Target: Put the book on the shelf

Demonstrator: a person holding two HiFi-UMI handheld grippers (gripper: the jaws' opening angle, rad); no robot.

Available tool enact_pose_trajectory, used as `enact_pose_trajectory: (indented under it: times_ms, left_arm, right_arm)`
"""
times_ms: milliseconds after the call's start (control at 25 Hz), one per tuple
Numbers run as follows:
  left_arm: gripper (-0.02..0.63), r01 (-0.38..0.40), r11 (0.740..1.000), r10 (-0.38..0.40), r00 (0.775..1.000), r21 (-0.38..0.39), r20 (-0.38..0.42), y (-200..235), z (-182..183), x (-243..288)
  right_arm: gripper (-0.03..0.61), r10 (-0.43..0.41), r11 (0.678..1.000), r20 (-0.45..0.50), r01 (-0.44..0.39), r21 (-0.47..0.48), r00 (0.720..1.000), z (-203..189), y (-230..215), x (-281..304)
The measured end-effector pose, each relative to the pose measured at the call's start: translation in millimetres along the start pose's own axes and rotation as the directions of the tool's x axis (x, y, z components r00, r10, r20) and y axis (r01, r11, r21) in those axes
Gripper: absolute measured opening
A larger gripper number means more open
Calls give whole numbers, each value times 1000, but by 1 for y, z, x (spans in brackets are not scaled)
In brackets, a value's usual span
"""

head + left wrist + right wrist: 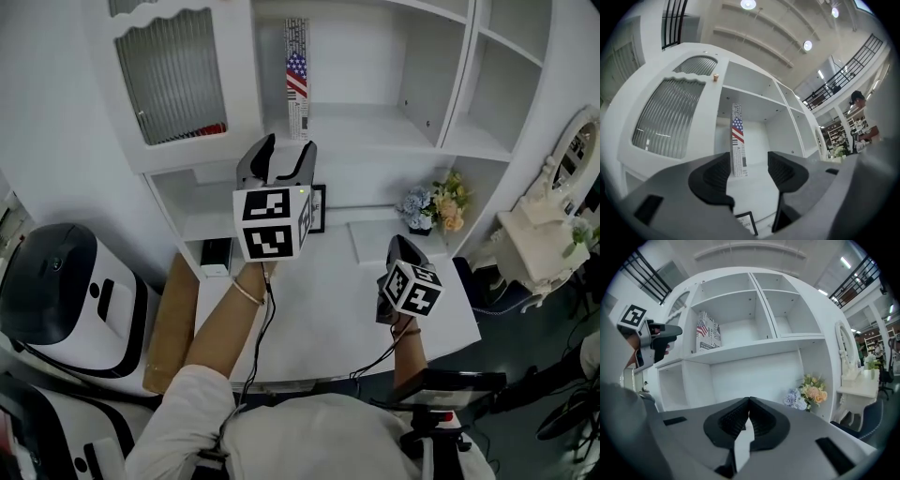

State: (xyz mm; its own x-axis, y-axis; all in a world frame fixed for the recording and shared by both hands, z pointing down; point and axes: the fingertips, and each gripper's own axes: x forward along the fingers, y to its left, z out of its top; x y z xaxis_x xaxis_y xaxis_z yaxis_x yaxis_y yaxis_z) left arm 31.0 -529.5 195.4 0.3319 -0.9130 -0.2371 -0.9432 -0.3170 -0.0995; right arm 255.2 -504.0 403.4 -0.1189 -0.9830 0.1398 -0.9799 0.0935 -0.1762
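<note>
L gripper (284,151) fingers (710,180) wide, R gripper (749,403) fingers together; book (296,75) upright on shelf (375,132).

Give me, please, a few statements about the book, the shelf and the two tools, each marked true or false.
1. The book stands upright in a compartment of the shelf. True.
2. The left tool is clamped on the book. False: its jaws are apart and empty, and the book stands beyond them on the shelf.
3. The right tool has its jaws together with nothing between them. True.
4. The flowers lie in the same compartment as the book. False: they stand lower down, on the desk, to the right.
</note>
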Motion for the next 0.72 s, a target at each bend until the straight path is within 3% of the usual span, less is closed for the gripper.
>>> enact_pose_trajectory:
  times_ms: [280, 520, 720]
  left_arm:
    - [163, 22, 999, -23, 998, -28, -52, 17, -49, -52]
    - [34, 14, 997, -18, 999, -79, -52, 46, -75, -97]
    - [8, 66, 988, -80, 993, -140, -91, 55, -99, -126]
  right_arm:
    - [21, -11, 1000, -6, 11, -12, 1000, -14, 30, -25]
    - [21, -25, 999, 13, 26, -23, 1000, -20, 54, -45]
    - [21, -32, 998, 38, 34, -55, 999, -21, 79, -61]
